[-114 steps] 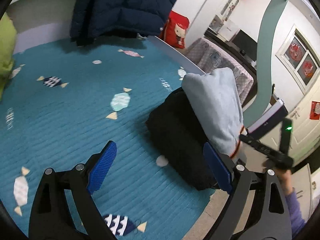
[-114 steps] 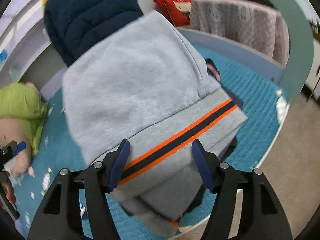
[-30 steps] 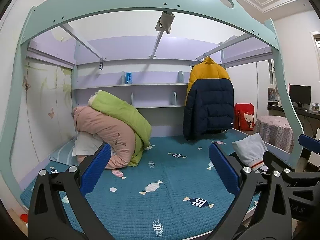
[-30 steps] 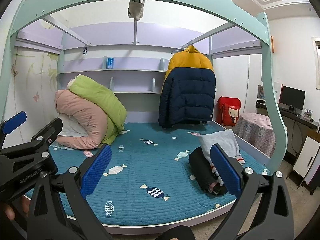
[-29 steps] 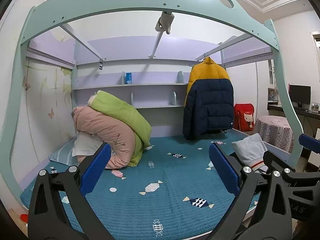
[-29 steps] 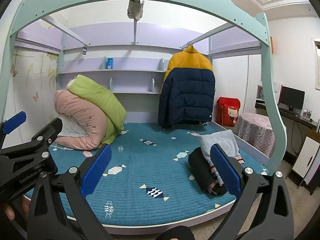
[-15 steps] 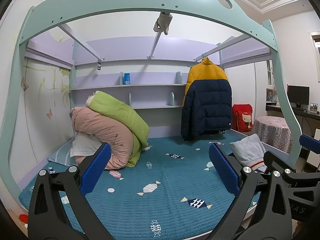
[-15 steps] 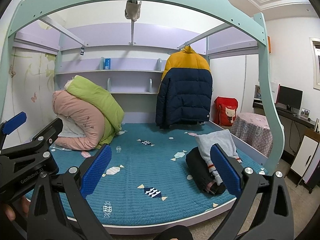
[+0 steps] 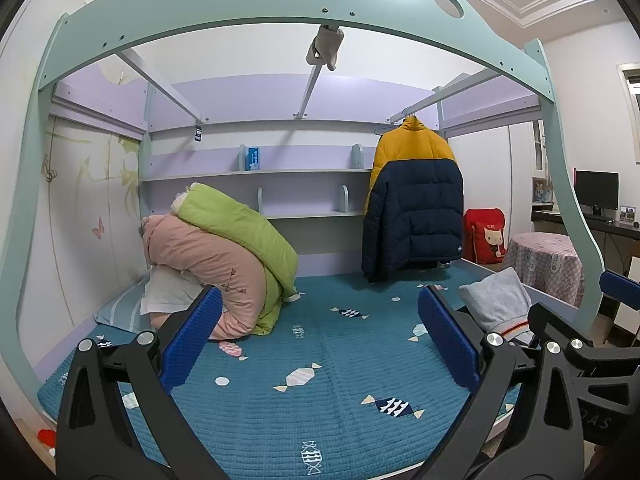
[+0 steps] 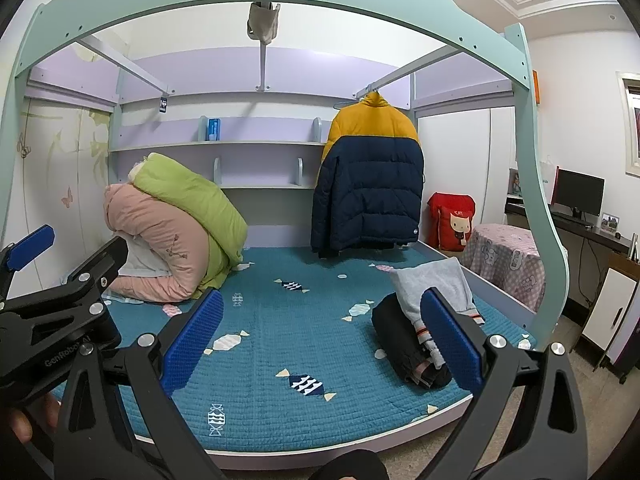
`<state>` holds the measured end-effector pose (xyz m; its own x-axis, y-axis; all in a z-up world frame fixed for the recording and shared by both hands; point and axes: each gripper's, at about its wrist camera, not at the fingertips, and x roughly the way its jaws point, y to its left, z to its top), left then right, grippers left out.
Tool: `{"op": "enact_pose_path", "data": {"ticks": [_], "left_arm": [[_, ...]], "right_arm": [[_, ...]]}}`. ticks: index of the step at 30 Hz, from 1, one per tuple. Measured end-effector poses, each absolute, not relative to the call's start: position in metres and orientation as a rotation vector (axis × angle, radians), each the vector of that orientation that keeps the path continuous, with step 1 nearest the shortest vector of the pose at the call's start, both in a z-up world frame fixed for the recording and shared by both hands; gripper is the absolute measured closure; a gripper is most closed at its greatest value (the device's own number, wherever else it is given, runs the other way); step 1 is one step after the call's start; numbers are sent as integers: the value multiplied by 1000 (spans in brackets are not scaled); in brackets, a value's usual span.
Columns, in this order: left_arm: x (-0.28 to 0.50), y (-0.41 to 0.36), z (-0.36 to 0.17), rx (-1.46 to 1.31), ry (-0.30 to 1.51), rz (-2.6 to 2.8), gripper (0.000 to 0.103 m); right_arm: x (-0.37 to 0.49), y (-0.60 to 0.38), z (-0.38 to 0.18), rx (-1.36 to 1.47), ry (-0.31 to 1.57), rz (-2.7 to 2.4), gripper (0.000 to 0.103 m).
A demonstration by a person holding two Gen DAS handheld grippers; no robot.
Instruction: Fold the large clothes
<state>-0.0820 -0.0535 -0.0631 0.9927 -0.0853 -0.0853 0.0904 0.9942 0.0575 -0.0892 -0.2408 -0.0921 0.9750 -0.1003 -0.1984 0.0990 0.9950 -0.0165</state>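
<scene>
Since 3.8 s ago both my grippers have pulled back from the bed; the grey hoodie that sat between my right fingers now lies on the bed. Left wrist view: my left gripper (image 9: 320, 340) is spread wide, nothing between its blue pads, held over the teal quilt (image 9: 320, 400). Grey hoodie (image 9: 496, 304) sits at the bed's right edge, half hidden behind my right finger. Pink and green bedding (image 9: 224, 256) is heaped far left; puffer jacket (image 9: 412, 212) hangs at the back. Right wrist view: my right gripper (image 10: 322, 336) is likewise open and empty. Grey hoodie (image 10: 436, 284) drapes over a folded black garment (image 10: 400, 336) near the right front corner.
</scene>
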Motion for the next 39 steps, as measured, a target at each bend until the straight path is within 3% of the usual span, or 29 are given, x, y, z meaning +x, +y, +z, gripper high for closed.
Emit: {"op": "enact_pose_path", "data": {"ticks": [39], "left_arm": [[-78, -53, -63, 62, 80, -93, 5]], "right_arm": [[-93, -238, -94, 3, 207, -117, 7]]}}
